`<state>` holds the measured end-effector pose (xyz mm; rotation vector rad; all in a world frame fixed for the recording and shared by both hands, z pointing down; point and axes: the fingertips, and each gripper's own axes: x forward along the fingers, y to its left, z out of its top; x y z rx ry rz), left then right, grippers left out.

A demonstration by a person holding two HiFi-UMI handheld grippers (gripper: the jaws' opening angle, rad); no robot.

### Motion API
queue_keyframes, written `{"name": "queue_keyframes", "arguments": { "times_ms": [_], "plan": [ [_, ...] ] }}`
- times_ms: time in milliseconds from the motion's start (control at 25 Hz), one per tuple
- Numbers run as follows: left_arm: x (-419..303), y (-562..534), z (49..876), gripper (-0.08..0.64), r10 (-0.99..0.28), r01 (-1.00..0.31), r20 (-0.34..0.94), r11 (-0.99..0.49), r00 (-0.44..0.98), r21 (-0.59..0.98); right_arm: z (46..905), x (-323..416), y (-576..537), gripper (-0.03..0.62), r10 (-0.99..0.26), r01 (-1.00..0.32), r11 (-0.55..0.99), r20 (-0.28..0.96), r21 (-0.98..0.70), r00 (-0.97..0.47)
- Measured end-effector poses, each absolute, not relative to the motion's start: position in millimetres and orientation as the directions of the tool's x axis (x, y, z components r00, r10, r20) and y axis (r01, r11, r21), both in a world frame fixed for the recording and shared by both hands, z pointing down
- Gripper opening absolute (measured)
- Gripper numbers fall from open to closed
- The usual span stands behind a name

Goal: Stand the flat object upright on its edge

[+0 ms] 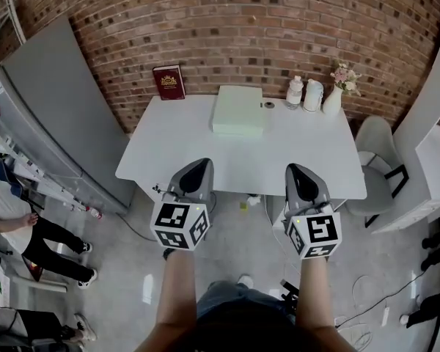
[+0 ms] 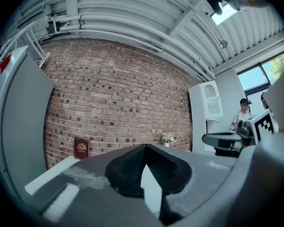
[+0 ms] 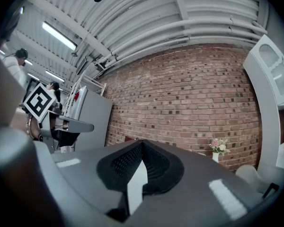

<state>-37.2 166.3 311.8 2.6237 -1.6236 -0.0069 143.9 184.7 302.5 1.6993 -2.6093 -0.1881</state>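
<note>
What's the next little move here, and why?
Probably reach both grippers forward: the left gripper and right gripper are shut and empty at the near edge of the table, while the pale green flat box lies flat, far back.

**Red brick, white table, pale green box**

Across the top of the frame, a red-brown brick wall (image 1: 227, 20) shows pale mortar lines. At upper centre are a dark red book with a gold emblem (image 1: 169, 82) and a pale green flat rectangular box (image 1: 238, 110), on a white rectangular table (image 1: 176, 145). Lower down, the grey left gripper (image 1: 199, 163) and grey right gripper (image 1: 296, 168) bear black-and-white square-marker cubes.
</note>
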Motion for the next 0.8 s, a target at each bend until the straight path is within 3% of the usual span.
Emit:
{"name": "queue_keyframes", "arguments": {
  "times_ms": [560, 800],
  "plan": [
    [-47, 68, 346, 0.0, -0.898, -0.901, 0.096, -0.434, 0.43, -0.017, 339, 129, 84, 0.002, -0.895, -0.89, 0.444, 0.01, 0.1, -0.445],
    [-66, -3, 346, 0.0, -0.906, -0.909, 0.077, -0.415, 0.416, 0.031, 342, 123, 17, 0.002, -0.905, -0.9, 0.426, 0.02, 0.096, -0.426]
  ]
}}
